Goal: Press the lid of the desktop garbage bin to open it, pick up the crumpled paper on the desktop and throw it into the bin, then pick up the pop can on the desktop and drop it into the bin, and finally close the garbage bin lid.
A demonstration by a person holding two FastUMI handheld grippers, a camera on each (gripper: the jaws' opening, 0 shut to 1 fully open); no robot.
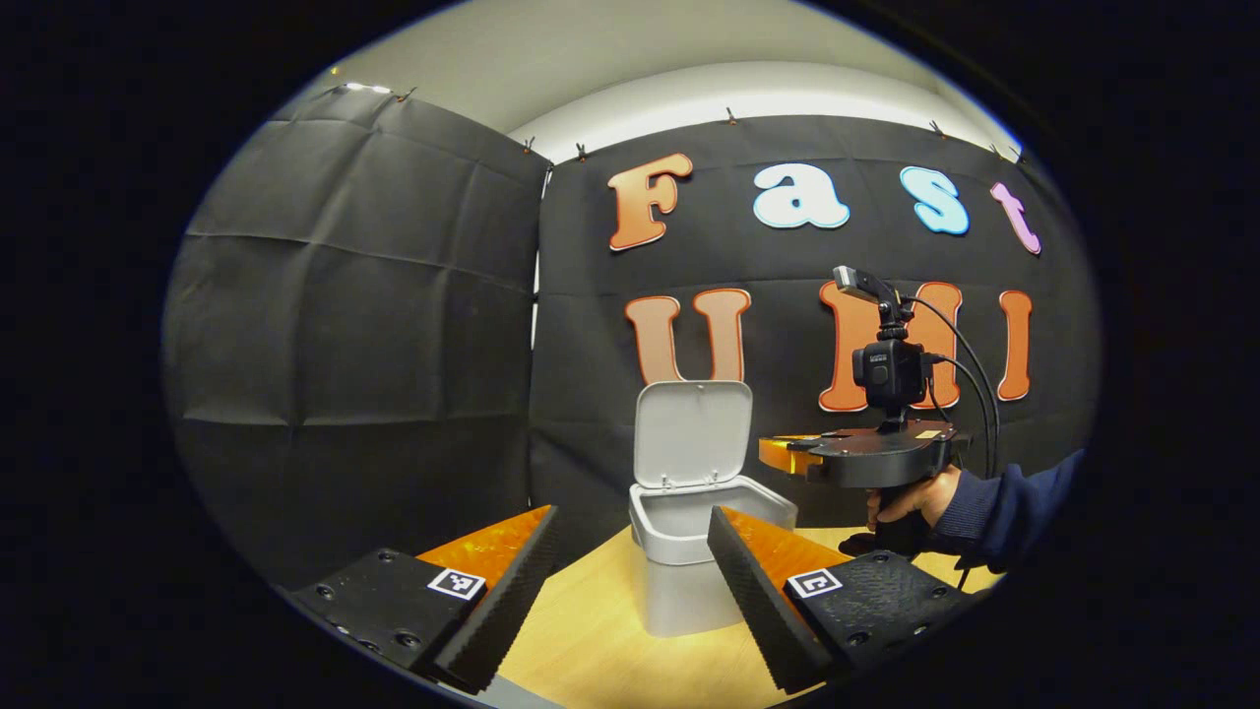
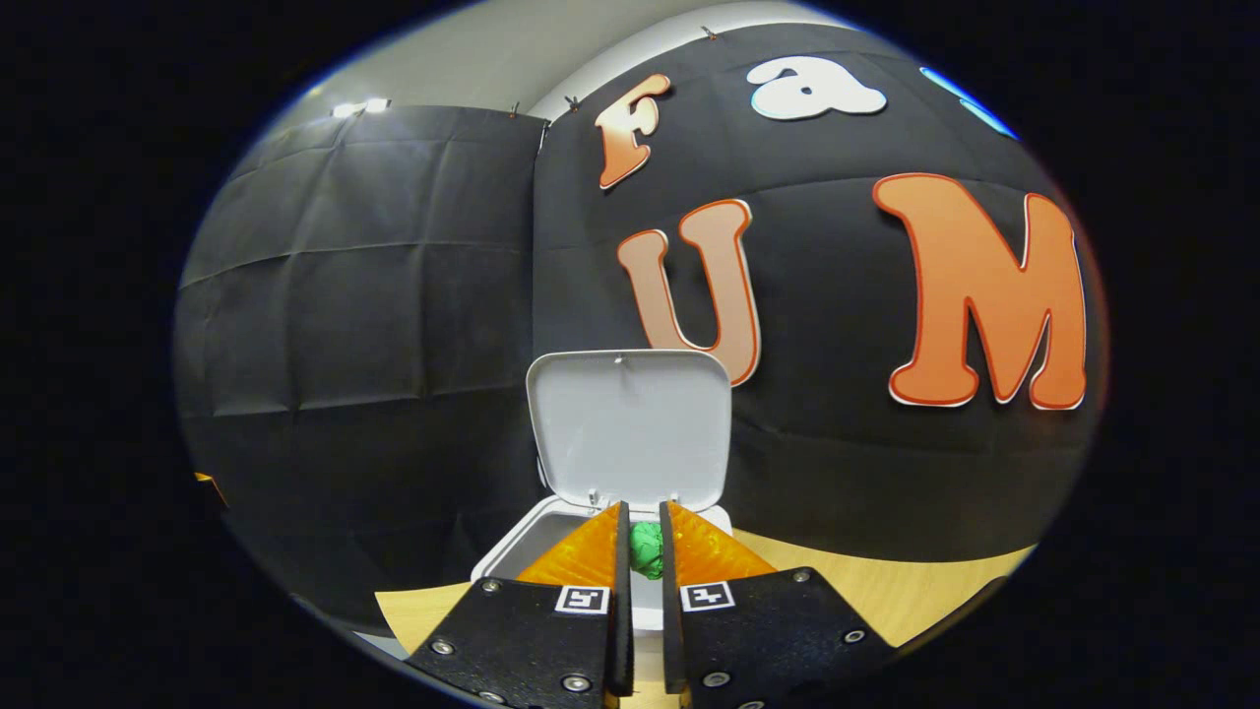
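1. Right claw [image 2: 640,551]: fingers nearly closed w/ a narrow gap, a green paper ball [image 2: 647,549] sitting between the tips. Looks pinched, but can't confirm both fingers press on it, so grip is probable, not certain.
2. That claw sits just above/over the open bin [image 2: 512,556], lid [image 2: 630,428] tipped upright behind it. Judgement: held there so the ball drops straight in once the fingers part.
3. Left claw [image 1: 630,581]: spread wide, nothing in it, low over the counter [image 1: 591,640] & aimed at the bin [image 1: 689,581]. Prob. parked out of the way, or ready for the next pick.
4. From the left gripper view, the right claw [image 1: 778,455] is level, tips pointing at the bin opening just beside the lid [image 1: 692,433]. A hand [image 1: 911,502] grips the handle from below, blue sleeve [image 1: 1014,502] coming in from the right edge.
5. Stage: lid step done, paper about to go in. Can & closing the lid remain to be done.
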